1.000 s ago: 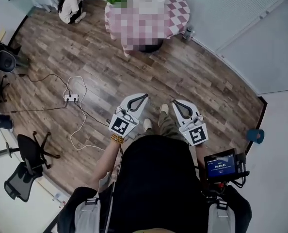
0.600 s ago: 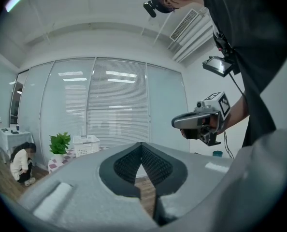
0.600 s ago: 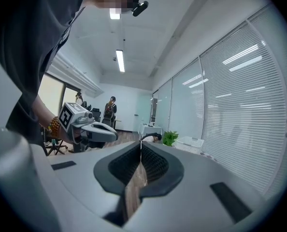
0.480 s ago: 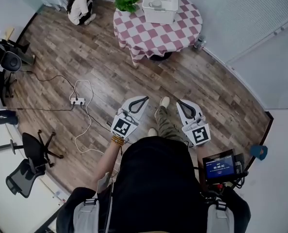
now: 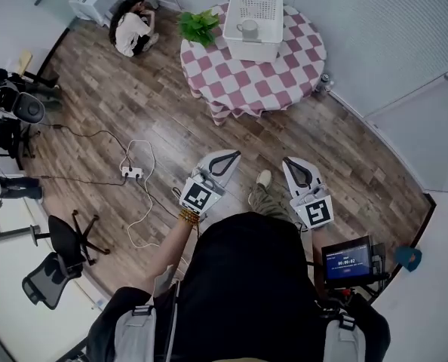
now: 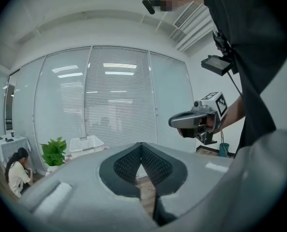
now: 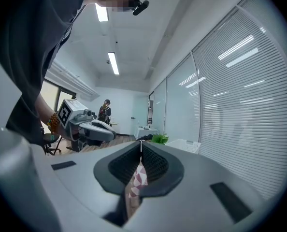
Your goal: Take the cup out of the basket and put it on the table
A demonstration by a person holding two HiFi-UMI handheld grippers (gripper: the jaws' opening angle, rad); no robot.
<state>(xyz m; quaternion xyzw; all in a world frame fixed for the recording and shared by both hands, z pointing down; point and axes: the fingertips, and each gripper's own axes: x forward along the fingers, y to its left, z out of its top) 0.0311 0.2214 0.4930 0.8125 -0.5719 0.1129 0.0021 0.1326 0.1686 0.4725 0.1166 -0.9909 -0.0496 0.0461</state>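
A white basket stands on the round table with a pink checked cloth, far ahead of me. A grey cup sits inside the basket. My left gripper and right gripper are held side by side over the wooden floor, well short of the table, both shut with nothing between the jaws. In the left gripper view the left gripper points towards the basket. The right gripper also faces the basket. The cup does not show in either gripper view.
A green plant stands on the table left of the basket. A person crouches on the floor at the back left. A power strip with cables lies left of me, with office chairs beyond it. A bottle stands by the table's right side.
The table with the basket has come nearer and lower in the head view as I walk towards it. Both grippers stay shut, side by side.
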